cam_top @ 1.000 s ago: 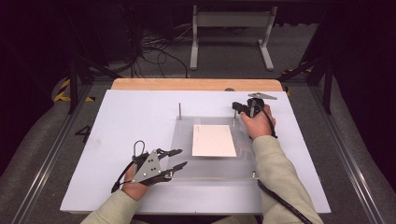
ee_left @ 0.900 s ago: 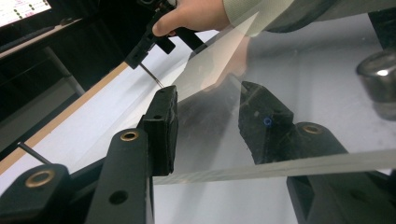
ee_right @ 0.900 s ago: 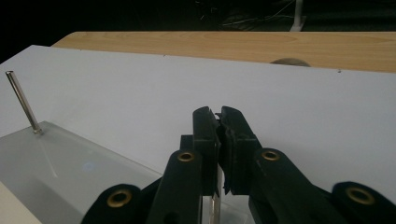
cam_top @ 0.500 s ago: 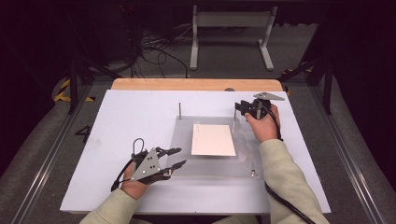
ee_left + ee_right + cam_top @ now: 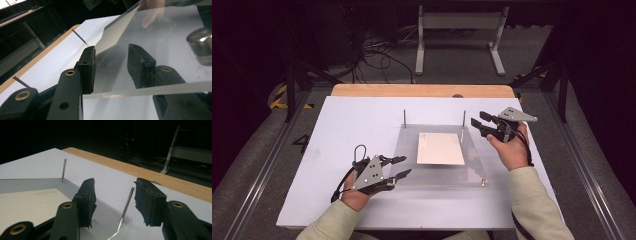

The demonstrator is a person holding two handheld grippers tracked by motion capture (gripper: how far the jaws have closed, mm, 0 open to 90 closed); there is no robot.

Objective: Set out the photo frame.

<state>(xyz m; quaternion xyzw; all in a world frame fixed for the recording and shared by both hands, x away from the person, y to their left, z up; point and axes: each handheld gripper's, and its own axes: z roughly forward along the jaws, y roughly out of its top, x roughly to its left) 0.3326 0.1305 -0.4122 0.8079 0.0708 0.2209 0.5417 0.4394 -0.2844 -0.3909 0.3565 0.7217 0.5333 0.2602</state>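
A clear plastic plate point(image 5: 409, 165) lies flat on the white table, with a cream card point(image 5: 441, 148) on its middle. Two thin metal pins stand at its far corners, one on the left point(image 5: 405, 118) and one on the right point(image 5: 463, 119). My left gripper point(image 5: 406, 165) is open at the plate's near left edge, its jaws over the plate point(image 5: 117, 75) and nothing between them. My right gripper point(image 5: 477, 119) is open just right of the far right pin. In the right gripper view that pin point(image 5: 126, 207) stands between the jaws of the right gripper point(image 5: 115, 182), untouched.
A small metal knob point(image 5: 483, 182) sits at the plate's near right corner and looms large point(image 5: 201, 45) in the left gripper view. The wooden table edge point(image 5: 422, 90) runs along the back. Dark floor, cables and a metal stand point(image 5: 459, 35) lie beyond.
My right gripper and hand have shifted a little right and nearer, away from the far right pin. The left gripper has stayed put.
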